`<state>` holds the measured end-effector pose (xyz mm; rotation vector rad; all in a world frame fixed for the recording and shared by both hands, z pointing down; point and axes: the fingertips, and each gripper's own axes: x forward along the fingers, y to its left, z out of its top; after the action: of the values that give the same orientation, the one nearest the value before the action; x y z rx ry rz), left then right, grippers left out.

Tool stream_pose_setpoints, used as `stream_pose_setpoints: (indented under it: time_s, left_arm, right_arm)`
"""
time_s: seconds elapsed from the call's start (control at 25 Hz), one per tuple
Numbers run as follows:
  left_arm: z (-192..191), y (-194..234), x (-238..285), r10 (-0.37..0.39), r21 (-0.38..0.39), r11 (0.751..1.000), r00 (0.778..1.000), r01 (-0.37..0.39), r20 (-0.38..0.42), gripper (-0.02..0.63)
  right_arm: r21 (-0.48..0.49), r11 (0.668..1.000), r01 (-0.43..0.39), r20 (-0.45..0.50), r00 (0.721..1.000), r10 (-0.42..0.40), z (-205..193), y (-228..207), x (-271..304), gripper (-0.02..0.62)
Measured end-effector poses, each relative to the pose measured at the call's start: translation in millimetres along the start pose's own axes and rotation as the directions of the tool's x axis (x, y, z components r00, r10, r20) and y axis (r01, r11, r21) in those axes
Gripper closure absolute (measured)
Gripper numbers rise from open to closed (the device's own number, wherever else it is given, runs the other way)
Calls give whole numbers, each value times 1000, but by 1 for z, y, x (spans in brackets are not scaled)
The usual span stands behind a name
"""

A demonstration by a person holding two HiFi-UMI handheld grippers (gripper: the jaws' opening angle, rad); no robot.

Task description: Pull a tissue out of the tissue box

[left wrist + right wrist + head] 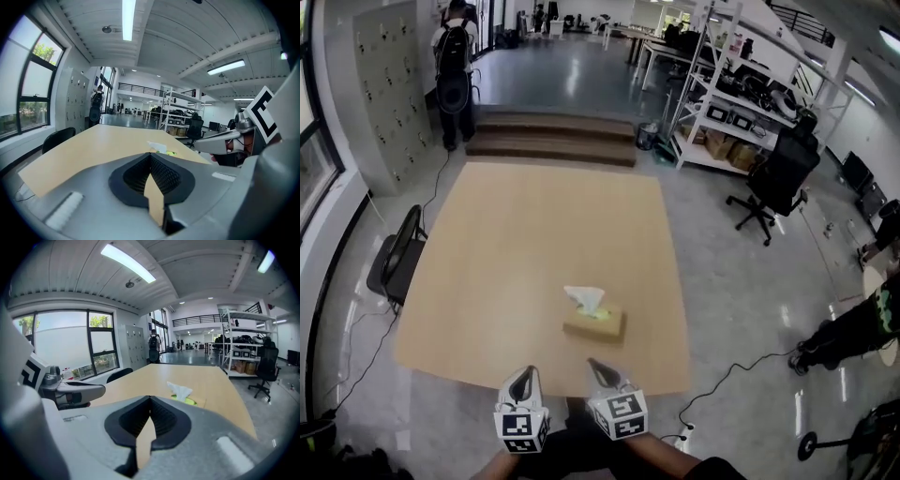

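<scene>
Now, my left gripper (pixel 150 154): jaws together, nothing between.
My right gripper (pixel 150 399): jaws together, empty.
Tissue box (pixel 594 324): on worktop (pixel 516 244) ahead of me, tissue (pixel 585 299) sticking up.

Black chair (pixel 394 261) beside table (pixel 534 225); shelving (pixel 724 105), office chair (pixel 776 176) beyond.

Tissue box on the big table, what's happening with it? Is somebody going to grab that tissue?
A person stands at the near edge of the table with a gripper in each hand. The left gripper and right gripper are both shut, empty and pointing toward the tissue box, which sits a little ahead of them. A white tissue sticks up out of the box. Nothing is touching it, so the pull hasn't started.
</scene>
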<state>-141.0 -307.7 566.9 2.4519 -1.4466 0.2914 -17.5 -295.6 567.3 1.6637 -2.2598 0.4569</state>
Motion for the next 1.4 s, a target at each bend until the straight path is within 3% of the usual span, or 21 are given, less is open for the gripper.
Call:
stream_pose_setpoints:
  time_s: [0.12, 0.32, 0.72, 1.12, 1.4]
  left_arm:
    - [14, -13, 21, -22, 6, 1000, 1000, 22, -19, 588]
    - [19, -26, 44, -27, 8, 1000, 997, 28, -76, 588]
    - [27, -24, 90, 24, 14, 1000, 995, -22, -95, 588]
    - [16, -15, 119, 33, 10, 999, 991, -32, -129, 588]
    - [16, -22, 131, 0, 0, 1000, 987, 0, -159, 588]
  right_arm:
    - [6, 1000, 13, -8, 1000, -13, 15, -22, 8, 604]
    - [16, 1000, 1, -89, 996, 1, 7, -42, 24, 603]
    - [-36, 998, -53, -190, 981, 46, 1, -71, 78, 564]
    - [-68, 992, -104, -324, 943, 77, -23, -71, 123, 532]
    - [-64, 993, -99, -350, 934, 70, -30, -69, 134, 558]
